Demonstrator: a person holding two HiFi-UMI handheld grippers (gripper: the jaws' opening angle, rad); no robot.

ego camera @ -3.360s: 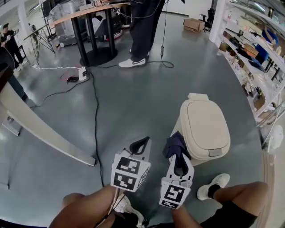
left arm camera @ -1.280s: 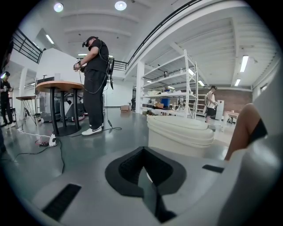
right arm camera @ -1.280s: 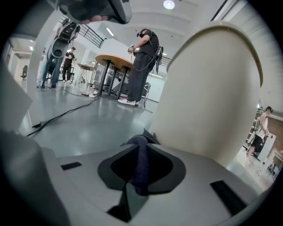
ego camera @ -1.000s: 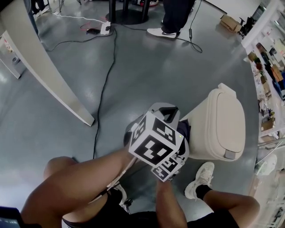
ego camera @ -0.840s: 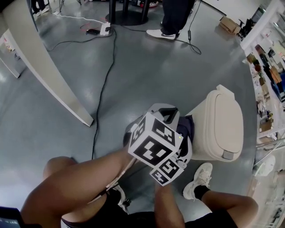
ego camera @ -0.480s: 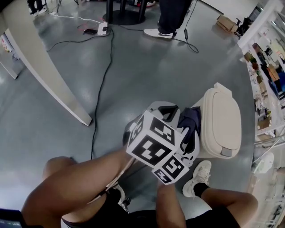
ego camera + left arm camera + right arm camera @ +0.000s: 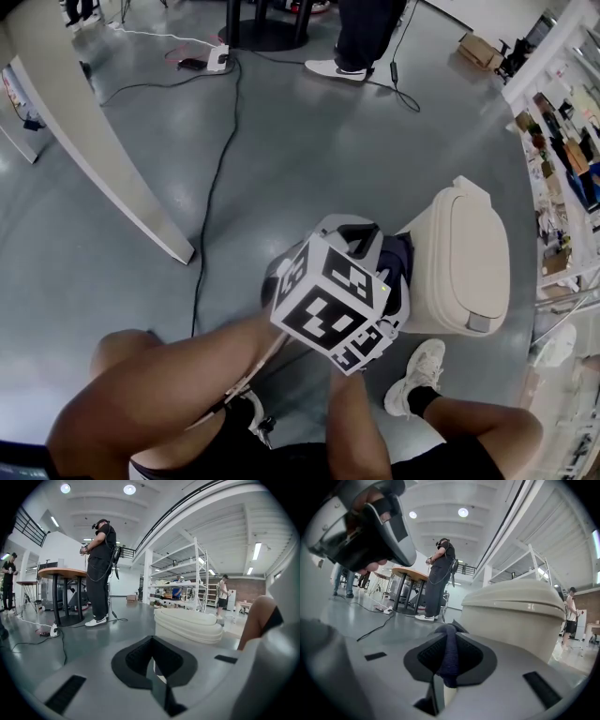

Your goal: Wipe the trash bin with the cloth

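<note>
The right gripper (image 7: 449, 631) pinches a dark blue cloth (image 7: 450, 665) just beside the beige trash bin (image 7: 520, 616), which stands at its 2 o'clock. In the head view the left gripper (image 7: 151, 641) largely covers that grip. Its own jaws are pressed together on nothing, and its forearm crosses over.

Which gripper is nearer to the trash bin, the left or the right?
Right. The right gripper, shut on the cloth, is close beside the trash bin. The left gripper, shut and empty, is farther back, with floor between it and the bin.
</note>
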